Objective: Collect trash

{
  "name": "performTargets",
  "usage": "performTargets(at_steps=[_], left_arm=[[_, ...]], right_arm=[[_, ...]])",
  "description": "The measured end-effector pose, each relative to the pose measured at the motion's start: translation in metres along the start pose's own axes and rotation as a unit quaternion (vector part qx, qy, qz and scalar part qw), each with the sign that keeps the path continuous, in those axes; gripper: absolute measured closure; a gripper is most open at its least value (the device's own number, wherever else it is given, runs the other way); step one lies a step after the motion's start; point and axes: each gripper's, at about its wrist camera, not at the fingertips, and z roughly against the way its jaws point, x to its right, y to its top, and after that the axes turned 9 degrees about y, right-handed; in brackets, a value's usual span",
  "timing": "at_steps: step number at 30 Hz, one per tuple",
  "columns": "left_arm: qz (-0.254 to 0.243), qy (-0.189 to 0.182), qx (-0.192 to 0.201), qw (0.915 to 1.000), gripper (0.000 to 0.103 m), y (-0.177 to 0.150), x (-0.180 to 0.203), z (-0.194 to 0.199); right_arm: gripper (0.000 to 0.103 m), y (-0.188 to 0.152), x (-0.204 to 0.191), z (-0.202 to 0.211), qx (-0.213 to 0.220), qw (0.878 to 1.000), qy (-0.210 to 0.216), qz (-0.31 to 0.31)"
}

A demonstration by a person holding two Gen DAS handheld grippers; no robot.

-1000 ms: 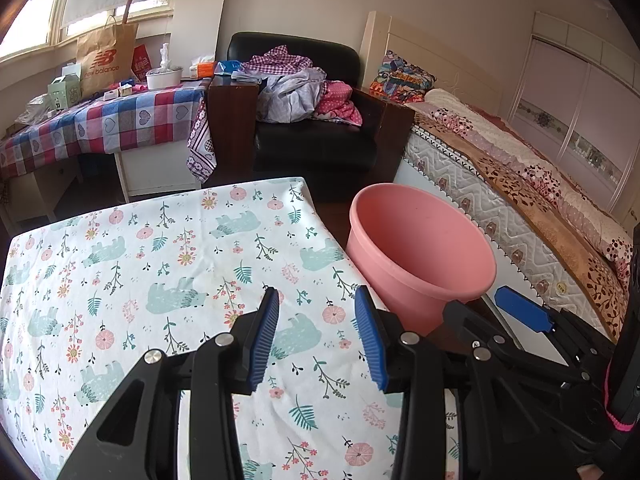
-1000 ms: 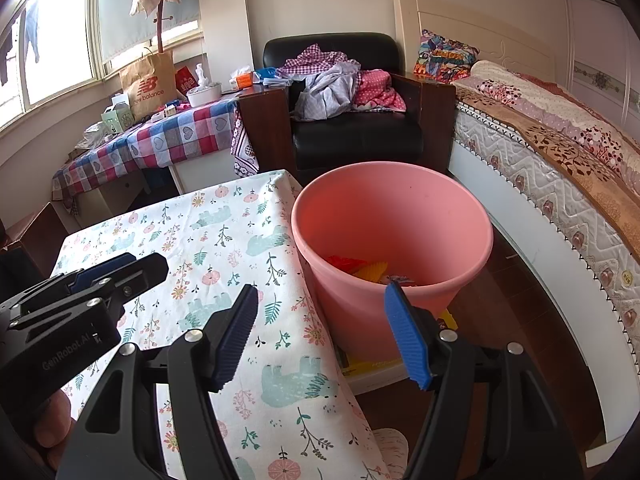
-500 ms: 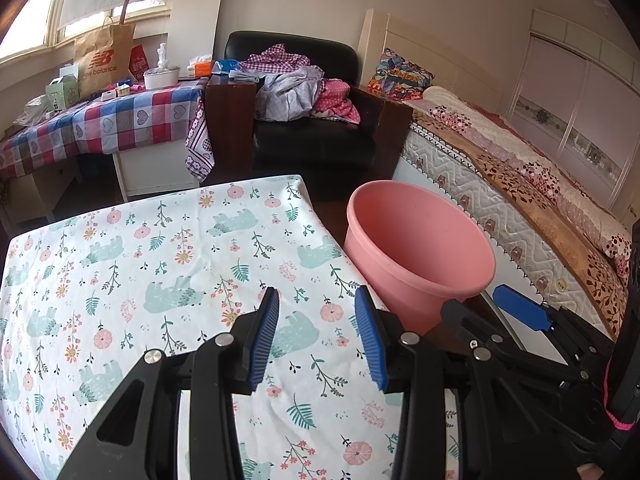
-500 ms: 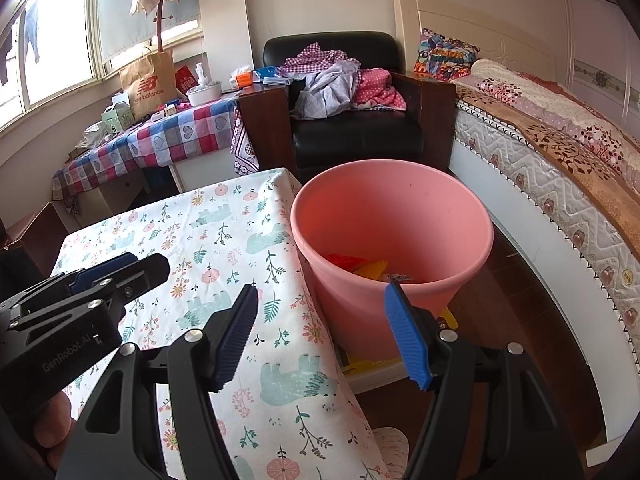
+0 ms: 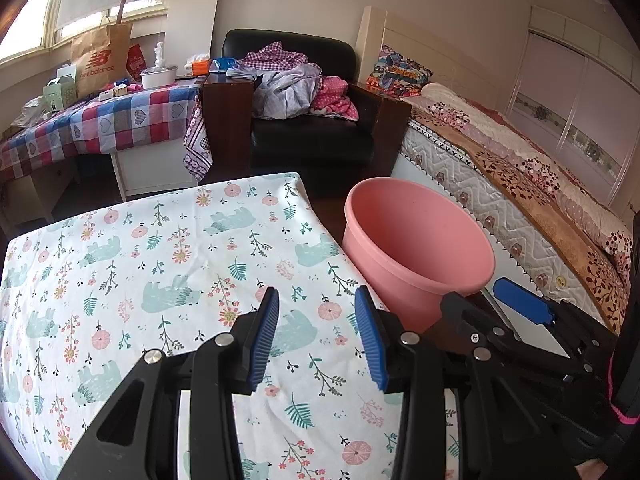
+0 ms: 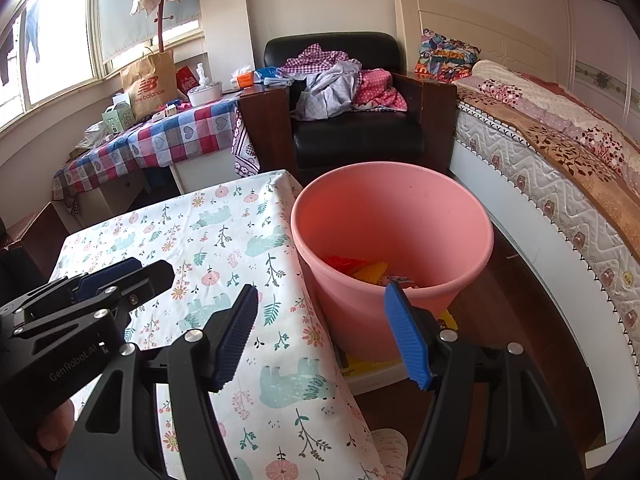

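Observation:
A pink bucket [image 6: 392, 216] stands on the floor beside the table with the floral cloth [image 5: 160, 264]; red and yellow trash [image 6: 360, 270] lies in its bottom. The bucket also shows in the left wrist view [image 5: 416, 248]. My left gripper [image 5: 318, 334] is open and empty above the near right part of the cloth. My right gripper [image 6: 324, 332] is open and empty, over the table's right edge and the bucket's near rim. The left gripper shows at the left of the right wrist view [image 6: 116, 280]. I see no loose trash on the cloth.
A black armchair [image 5: 312, 136] piled with clothes stands behind the table. A bed [image 5: 520, 184] runs along the right. A side table with a checked cloth [image 5: 100, 120] holds a paper bag and small items at the back left.
Both grippers have drawn back slightly; the bucket and table look a little farther away in the left wrist view. Jaws unchanged.

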Motion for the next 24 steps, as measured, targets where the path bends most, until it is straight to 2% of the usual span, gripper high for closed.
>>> performTargets(at_steps=[24], left_arm=[[-0.001, 0.006, 0.0, 1.0, 0.064, 0.0024, 0.0049, -0.0033]], right_arm=[[0.037, -0.0032, -0.0031, 0.001, -0.005, 1.0, 0.003, 0.004]])
